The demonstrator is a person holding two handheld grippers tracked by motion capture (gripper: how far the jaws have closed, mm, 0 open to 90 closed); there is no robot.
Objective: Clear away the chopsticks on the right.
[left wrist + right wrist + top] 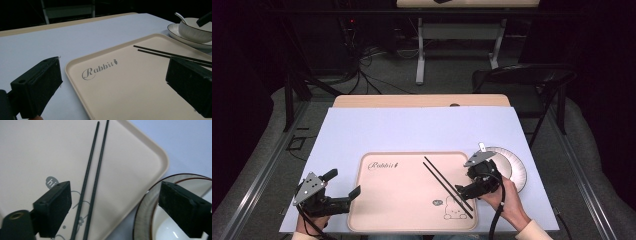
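A recording lab dressed up as a dining spot.

You're working at a small wooden table [422,100] covered by a pale blue sheet [412,130] in the middle of the high view, in a dark room. At the upper left, tangled cables [362,60] run across the floor beside dark equipment with a red light; at the top centre stands a second table on a white metal frame [457,35]. A black folding chair [522,77] sits at the upper right, and grey padding [592,150] lines both sides.

The chopsticks [447,184] lie side by side on the tray [402,200], running diagonally across its right half, while the plate [517,170] holding the bowl [193,31] sits just right of the tray.
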